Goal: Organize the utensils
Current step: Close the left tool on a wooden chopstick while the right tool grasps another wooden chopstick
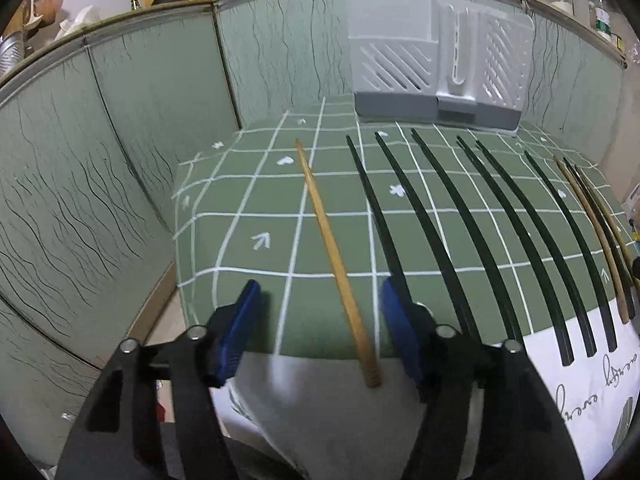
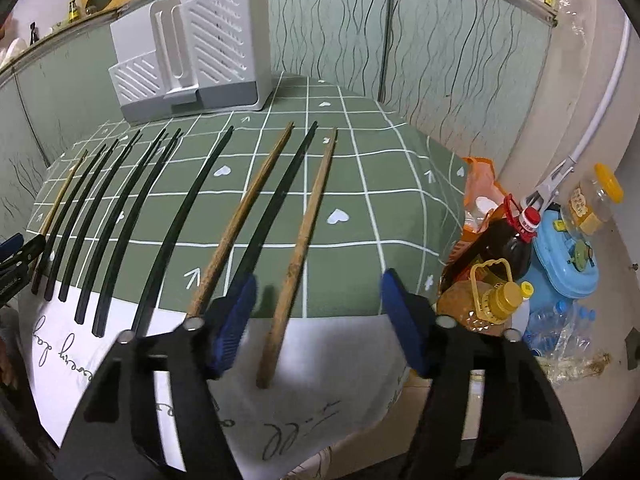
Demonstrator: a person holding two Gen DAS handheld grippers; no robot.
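My counter (image 1: pixel 248 216) wears a green cloth with a white grid, walled in by pale green panels with dark wavy lines. At its far edge stands the white and grey slotted utensil holder (image 1: pixel 436 64), upright and well apart from both my grippers. Chopsticks lie in a row across the cloth, thick ends toward me: the black chopsticks (image 1: pixel 472 216) fill the middle, with brown ones further right. My left gripper (image 1: pixel 320 328) has its jaws partly open, astride the light bamboo chopstick (image 1: pixel 336 264) at the left end of the row, pads clear of it. My right gripper (image 2: pixel 318 320) is likewise half open around the worn brown chopstick (image 2: pixel 298 256), not pressing it. Oil bottles (image 2: pixel 492 280) stand beside the counter's right edge.
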